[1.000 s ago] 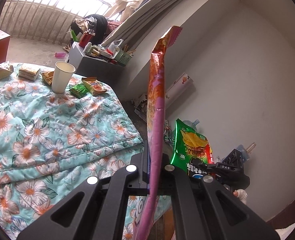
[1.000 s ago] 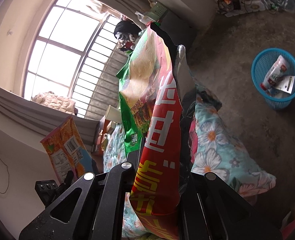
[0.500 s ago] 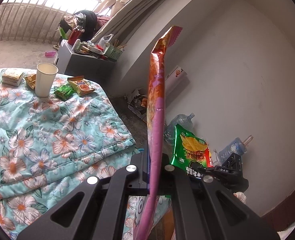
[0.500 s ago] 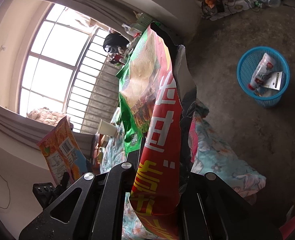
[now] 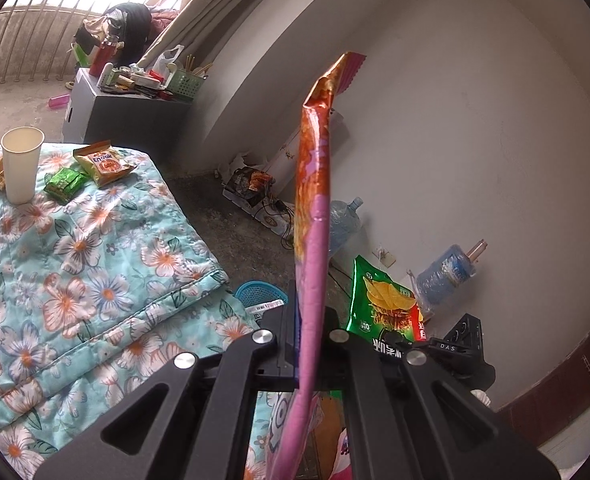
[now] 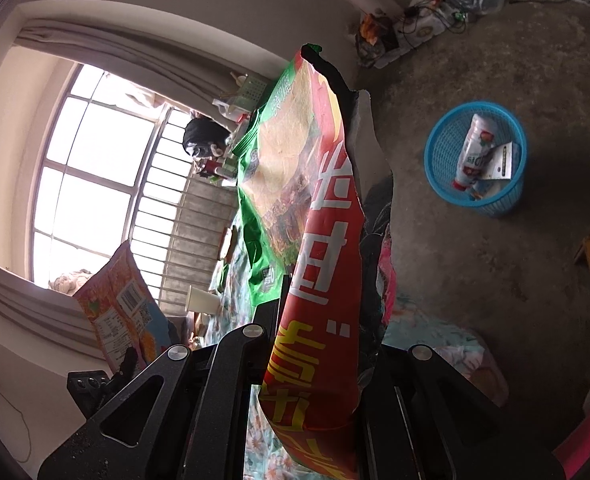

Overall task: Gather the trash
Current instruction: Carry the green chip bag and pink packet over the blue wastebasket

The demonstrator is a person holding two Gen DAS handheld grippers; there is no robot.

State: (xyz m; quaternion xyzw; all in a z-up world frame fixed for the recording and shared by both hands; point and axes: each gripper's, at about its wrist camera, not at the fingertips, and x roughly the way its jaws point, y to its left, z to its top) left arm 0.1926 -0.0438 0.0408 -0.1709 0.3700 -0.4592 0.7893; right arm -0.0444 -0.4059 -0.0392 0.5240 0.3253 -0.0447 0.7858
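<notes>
My left gripper [image 5: 307, 322] is shut on an orange and pink snack bag [image 5: 314, 208], which stands upright and edge-on in the left wrist view. My right gripper [image 6: 319, 320] is shut on a green and red chip bag [image 6: 295, 184] that fills the middle of the right wrist view. Each bag also shows in the other view: the chip bag [image 5: 381, 304] at lower right, the snack bag [image 6: 119, 316] at lower left. A blue mesh basket [image 6: 495, 205] stands on the floor with a bottle [image 6: 473, 152] and a card in it. Its rim [image 5: 255, 292] peeks past the table edge.
A table under a floral cloth [image 5: 75, 264] carries a paper cup [image 5: 21, 164], a green packet [image 5: 65, 184] and an orange packet [image 5: 103, 162]. Water jugs [image 5: 343, 224] and a box [image 5: 255, 188] lie along the wall. A cluttered grey cabinet [image 5: 127, 108] stands by the window.
Both grippers have swung sideways with their bags still held. The table has slid left in the left wrist view and the basket has come into sight there. The basket sits more central in the right wrist view.
</notes>
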